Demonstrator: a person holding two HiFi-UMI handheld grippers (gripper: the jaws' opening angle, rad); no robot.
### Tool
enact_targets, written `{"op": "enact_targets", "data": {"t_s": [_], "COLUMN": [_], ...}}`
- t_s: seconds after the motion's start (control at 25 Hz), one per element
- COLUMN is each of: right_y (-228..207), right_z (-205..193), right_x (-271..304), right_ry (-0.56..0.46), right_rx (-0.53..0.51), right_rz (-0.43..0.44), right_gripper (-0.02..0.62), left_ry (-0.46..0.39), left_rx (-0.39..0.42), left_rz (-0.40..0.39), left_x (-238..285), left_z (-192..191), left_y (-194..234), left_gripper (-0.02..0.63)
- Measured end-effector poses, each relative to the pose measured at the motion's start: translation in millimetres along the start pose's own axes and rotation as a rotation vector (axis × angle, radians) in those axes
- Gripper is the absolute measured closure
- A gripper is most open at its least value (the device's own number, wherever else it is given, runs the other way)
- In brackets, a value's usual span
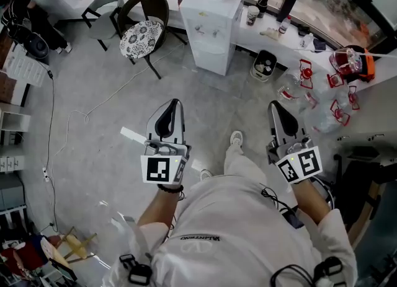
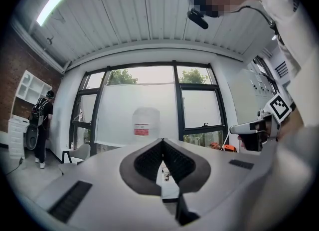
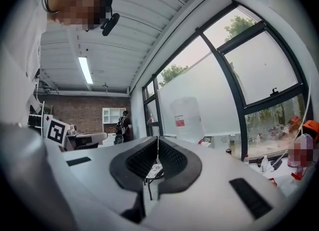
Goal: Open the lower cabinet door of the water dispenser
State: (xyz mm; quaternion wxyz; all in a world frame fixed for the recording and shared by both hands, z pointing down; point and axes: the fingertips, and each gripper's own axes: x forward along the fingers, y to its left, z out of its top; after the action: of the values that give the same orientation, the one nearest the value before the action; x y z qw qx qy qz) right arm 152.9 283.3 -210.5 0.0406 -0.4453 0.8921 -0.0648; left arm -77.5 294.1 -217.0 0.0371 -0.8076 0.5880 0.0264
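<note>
Tools in both your hands, left tool and right tool, sit pressed together and empty, well apart from the water dispenser ahead, so arriving like that risks skidding off its lower cabinet door instead of catching it.

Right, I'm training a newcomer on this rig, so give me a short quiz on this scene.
1. True or false: the left gripper touches the dispenser.
2. In the head view, what stands left of the dispenser? A) chair; B) ladder; C) fridge.
3. Fill in: the right gripper is ____ (open or shut).
Key: 1 false; 2 A; 3 shut.
</note>
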Motion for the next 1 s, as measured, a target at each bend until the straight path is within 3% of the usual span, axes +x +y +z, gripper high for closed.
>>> {"op": "enact_targets", "data": {"t_s": [0.6,0.8,1.0], "right_y": [-132,-157,-179], "right_z": [8,-18,-68], "right_x": [95,133,184], "right_ry": [0.029,0.052,0.075], "right_rx": [-0.013,-0.017,-0.051], "right_rz": [0.079,0.106,0.120], "right_gripper": [0.578,0.578,0.578], "left_ry": [0.019,0.036,0.014], "left_rx": [0.027,0.034,0.035], "left_rz": [0.044,0.037,0.009], "left_x": [158,191,230], "left_z": [-12,-36,-84], "left_y": [-13,-8,2], "left_gripper": [0.601,0.601,0.601]}}
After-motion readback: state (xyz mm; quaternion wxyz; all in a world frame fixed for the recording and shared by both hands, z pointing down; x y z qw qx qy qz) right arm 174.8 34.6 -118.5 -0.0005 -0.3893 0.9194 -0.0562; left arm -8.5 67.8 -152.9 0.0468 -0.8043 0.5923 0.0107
